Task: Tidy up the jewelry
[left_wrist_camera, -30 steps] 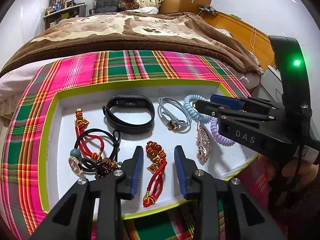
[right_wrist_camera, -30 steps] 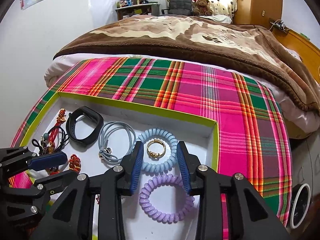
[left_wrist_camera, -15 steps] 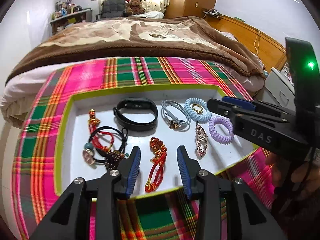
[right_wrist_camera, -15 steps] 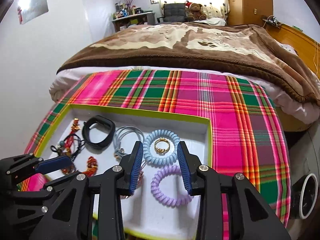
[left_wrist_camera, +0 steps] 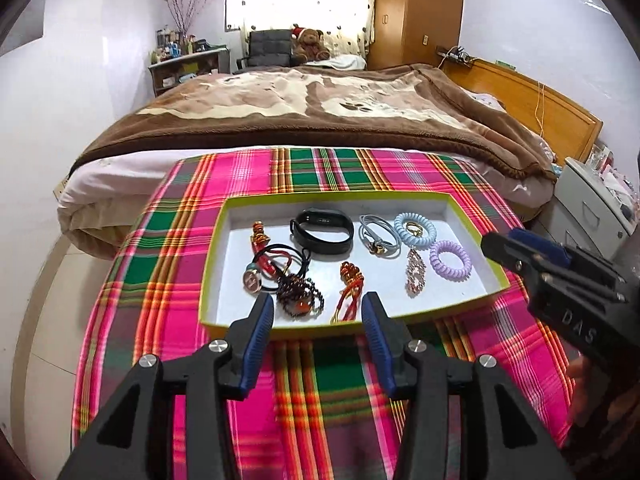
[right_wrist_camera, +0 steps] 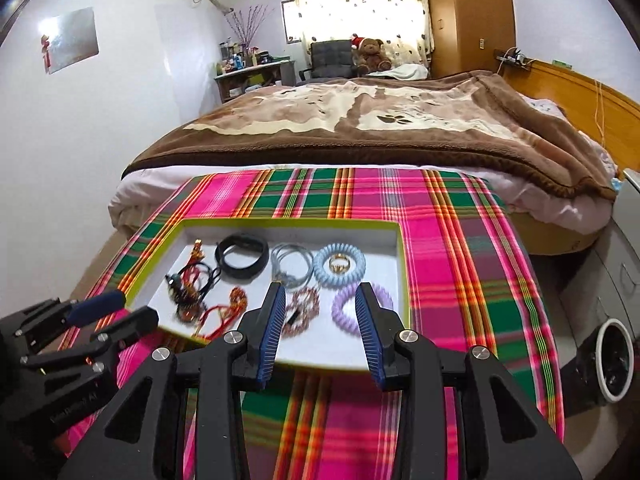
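A shallow white tray with a yellow-green rim [left_wrist_camera: 468, 216] [right_wrist_camera: 402, 256] lies on a plaid cloth. In it lie a black band [left_wrist_camera: 322, 232] [right_wrist_camera: 242, 255], a grey cord bracelet [left_wrist_camera: 378, 234], a blue coil tie [left_wrist_camera: 416, 230] [right_wrist_camera: 339, 265] with a gold ring [left_wrist_camera: 413, 229] inside, a purple coil tie [left_wrist_camera: 451, 260] [right_wrist_camera: 348, 308], a sparkly pendant [left_wrist_camera: 415, 270], red bead charms [left_wrist_camera: 350, 292] and a dark bead tangle [left_wrist_camera: 296, 294]. My left gripper [left_wrist_camera: 318, 308] is open and empty, above the tray's near edge. My right gripper [right_wrist_camera: 320, 300] is open and empty, near the tray's right front.
The plaid cloth [left_wrist_camera: 332, 168] covers a small table at the foot of a bed with a brown blanket [left_wrist_camera: 320, 116]. A grey cabinet [left_wrist_camera: 592, 208] stands at the right. A round bin [right_wrist_camera: 614, 360] sits on the floor at the right.
Both grippers have pulled back and up from the tray, which now looks smaller and farther. Both stay open and empty. The jewelry has not moved.
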`<state>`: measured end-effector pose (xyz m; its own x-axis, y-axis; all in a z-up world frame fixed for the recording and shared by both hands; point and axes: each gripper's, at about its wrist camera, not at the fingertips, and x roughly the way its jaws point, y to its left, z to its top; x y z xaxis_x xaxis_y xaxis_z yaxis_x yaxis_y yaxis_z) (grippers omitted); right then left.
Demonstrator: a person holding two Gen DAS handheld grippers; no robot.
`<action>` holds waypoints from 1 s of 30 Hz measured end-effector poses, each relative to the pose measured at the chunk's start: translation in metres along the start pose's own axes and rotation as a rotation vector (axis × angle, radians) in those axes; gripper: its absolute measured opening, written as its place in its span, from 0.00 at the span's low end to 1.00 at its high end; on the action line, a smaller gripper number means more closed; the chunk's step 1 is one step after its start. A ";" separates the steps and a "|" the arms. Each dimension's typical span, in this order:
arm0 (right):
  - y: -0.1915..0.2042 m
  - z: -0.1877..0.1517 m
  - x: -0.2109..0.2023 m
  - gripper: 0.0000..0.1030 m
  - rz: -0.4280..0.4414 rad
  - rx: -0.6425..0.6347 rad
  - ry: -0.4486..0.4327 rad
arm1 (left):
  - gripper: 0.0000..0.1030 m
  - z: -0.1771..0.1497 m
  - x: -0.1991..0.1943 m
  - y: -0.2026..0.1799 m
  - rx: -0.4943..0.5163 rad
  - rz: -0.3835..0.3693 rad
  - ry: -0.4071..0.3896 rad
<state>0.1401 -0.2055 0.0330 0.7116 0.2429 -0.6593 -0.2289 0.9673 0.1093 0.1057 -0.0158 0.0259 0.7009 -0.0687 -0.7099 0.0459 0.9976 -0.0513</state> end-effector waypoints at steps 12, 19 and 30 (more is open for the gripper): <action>0.022 -0.034 -0.047 0.49 -0.056 0.006 -0.054 | 0.46 -0.020 -0.037 -0.002 -0.016 0.092 -0.084; 0.031 -0.042 -0.062 0.59 -0.047 0.003 -0.080 | 0.46 -0.032 -0.045 -0.005 -0.019 0.077 -0.097; 0.036 -0.049 -0.065 0.59 -0.046 0.012 -0.081 | 0.46 -0.037 -0.045 -0.006 -0.012 0.107 -0.085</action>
<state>0.0535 -0.1895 0.0435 0.7727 0.2028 -0.6014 -0.1872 0.9783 0.0894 0.0474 -0.0192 0.0324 0.7592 0.0386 -0.6497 -0.0401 0.9991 0.0125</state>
